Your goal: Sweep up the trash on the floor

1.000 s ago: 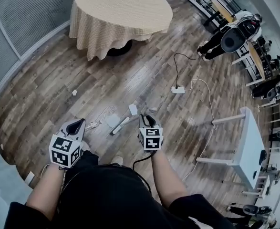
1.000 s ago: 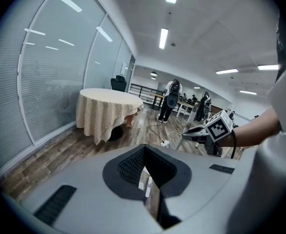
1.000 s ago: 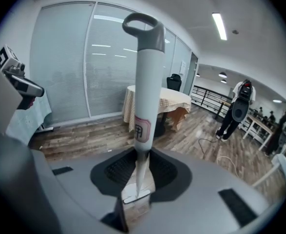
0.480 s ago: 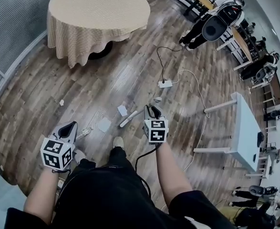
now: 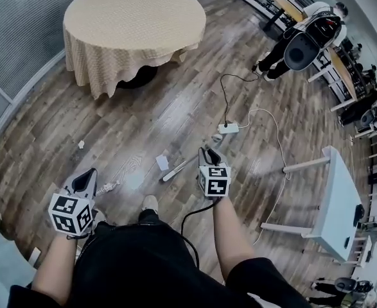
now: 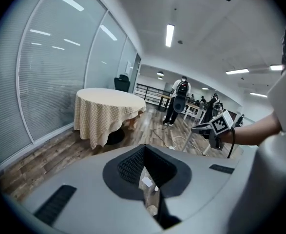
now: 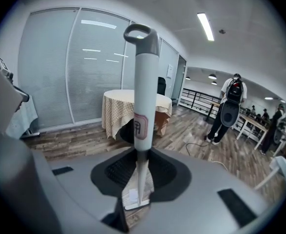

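The right tool (image 5: 207, 153) is clenched on a white plastic pole with a grey loop end (image 7: 143, 106), and only its own view shows that properly. There the jaws grip the shaft just where it starts to narrow, below a pink-edged label (image 7: 140, 126). From overhead the same pole is squashed into a short white bar slanting down-left from the tool to the wood-plank floor (image 5: 175, 108).

The pole stands close to upright, loop end at the top, its long axis running from the jaws down to the floor. Its foot meets a flat white piece there that I cannot identify through the gap under the jaws.

The left tool (image 5: 87, 174) hangs out at the person's left, well apart from the pole. Its own view shows the jaws pinched nearly together with nothing between them, only a sliver of floor and a bit of white scrap beyond.

The trash is laid out clearly only from overhead:
- A small white paper square (image 5: 162, 162) lies just beside the pole's foot.
- A paler flat sheet (image 5: 135, 180) lies nearer the person's light shoe (image 5: 149, 203).
- A crumpled whitish piece (image 5: 108, 186) lies just beside the left tool's tip.
- A small paper ball (image 5: 81, 144) lies further off, toward the round table under a beige checked cloth (image 5: 133, 24).

A white power strip (image 5: 228, 128) with trailing cables lies ahead of the right tool.
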The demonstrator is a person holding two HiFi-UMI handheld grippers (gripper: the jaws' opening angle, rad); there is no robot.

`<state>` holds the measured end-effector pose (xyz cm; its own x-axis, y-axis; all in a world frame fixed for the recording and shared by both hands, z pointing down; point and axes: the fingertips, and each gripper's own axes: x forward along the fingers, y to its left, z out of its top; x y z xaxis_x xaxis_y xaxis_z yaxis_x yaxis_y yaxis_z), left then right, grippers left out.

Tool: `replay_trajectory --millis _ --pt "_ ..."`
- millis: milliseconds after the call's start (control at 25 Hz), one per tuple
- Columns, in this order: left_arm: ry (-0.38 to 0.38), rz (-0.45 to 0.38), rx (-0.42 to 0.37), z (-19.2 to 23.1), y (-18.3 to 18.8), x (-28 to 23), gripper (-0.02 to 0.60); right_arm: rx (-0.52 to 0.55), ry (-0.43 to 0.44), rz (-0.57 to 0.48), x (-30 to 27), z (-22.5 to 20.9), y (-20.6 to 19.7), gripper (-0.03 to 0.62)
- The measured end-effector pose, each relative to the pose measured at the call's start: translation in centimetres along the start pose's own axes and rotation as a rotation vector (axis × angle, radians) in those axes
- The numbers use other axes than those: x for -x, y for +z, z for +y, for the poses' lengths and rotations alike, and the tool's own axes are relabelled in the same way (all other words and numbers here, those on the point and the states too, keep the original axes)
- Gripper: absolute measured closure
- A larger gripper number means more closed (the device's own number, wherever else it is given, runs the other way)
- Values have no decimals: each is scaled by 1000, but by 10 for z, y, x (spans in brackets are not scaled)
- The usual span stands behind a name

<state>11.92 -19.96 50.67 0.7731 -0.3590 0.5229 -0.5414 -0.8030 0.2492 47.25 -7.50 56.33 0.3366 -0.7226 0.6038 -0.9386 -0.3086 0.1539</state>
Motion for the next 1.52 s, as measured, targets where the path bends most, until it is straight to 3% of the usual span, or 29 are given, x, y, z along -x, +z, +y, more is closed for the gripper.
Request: replay_trajectory --millis 200,320,560,960,1240,1520 --pt "39 -67 36 -32 21 -24 586 87 133 0 -26 -23 -10 507" --pt "47 -47 12 -48 20 -36 587 190 240 16 -43 -16 -20 507" --pt "88 -25 -4 -55 15 -39 586 291 332 -10 -74 2 -12 507" --pt "215 -32 36 -22 4 -2 586 493 595 -31 -80 115 -2 507" --pt "281 -44 118 4 -17 24 587 566 732 -36 -72 194 6 508" --pt "324 -54 156 44 -27 54 586 578 813 -42 -60 276 18 507"
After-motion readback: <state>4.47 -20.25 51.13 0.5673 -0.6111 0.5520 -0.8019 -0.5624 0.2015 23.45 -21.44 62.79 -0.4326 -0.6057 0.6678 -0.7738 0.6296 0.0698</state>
